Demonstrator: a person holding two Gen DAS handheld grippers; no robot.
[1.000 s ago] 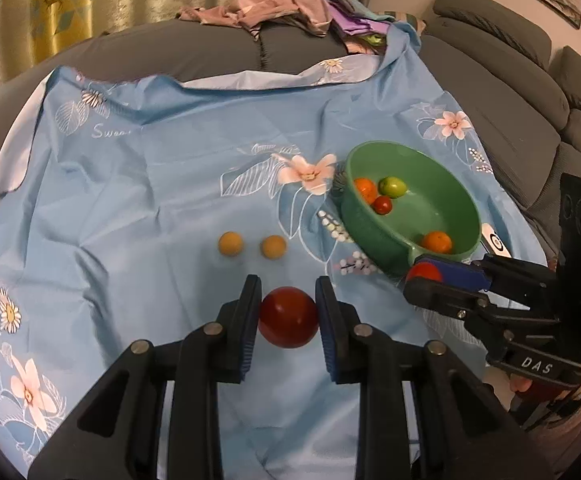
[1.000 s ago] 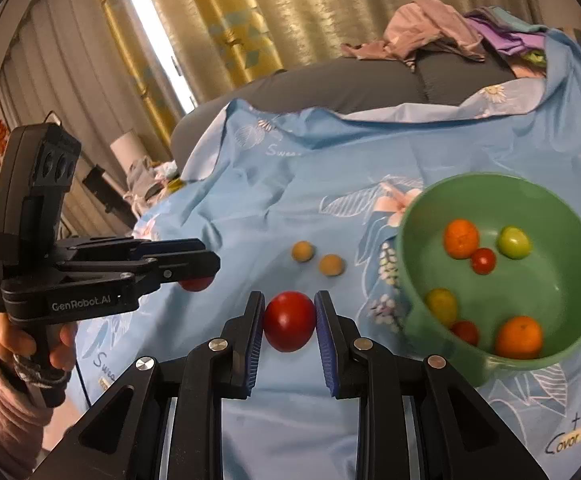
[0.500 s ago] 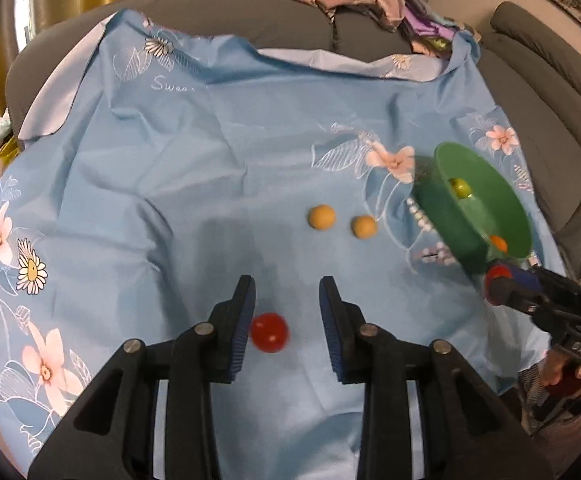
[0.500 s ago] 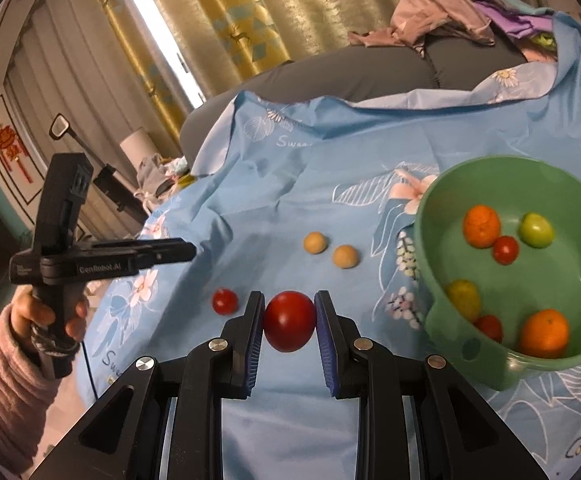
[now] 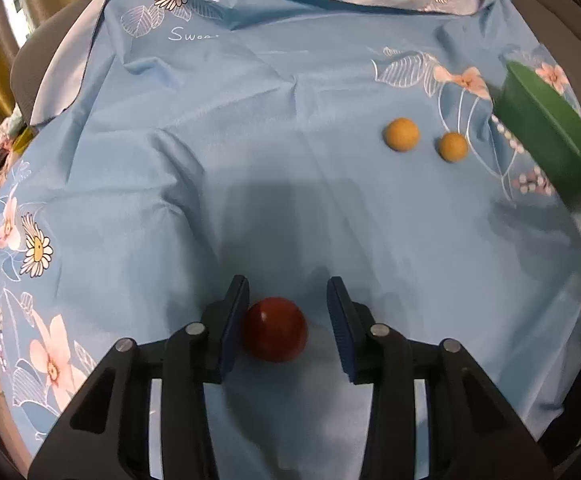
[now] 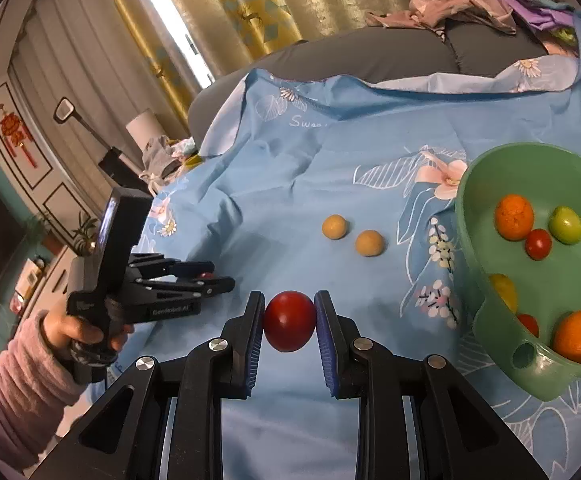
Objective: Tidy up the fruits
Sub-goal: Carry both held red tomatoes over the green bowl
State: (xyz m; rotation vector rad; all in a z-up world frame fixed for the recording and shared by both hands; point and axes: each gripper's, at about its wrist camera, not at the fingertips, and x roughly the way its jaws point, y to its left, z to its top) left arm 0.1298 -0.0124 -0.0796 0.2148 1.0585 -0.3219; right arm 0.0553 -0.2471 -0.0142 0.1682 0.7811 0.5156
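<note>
- Fruits: six sit in the green bowl [image 6: 486, 280]; two yellow fruits [image 6: 334, 227] lie beside it.
- Right tool [image 6: 289, 324] pinches a red tomato [image 6: 289, 322] near the bowl.
- Left tool [image 5: 288, 322], jaws opening, straddles a small red tomato [image 5: 275, 334] on the cloth, farther off.

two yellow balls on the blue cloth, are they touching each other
Apart. The left wrist view shows the left yellow ball and the right yellow ball with a strip of blue cloth plainly between them.

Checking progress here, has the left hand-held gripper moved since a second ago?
Yes. The left hand-held gripper has dropped toward the blue cloth, now low around a small red fruit, jaws opening.
</note>
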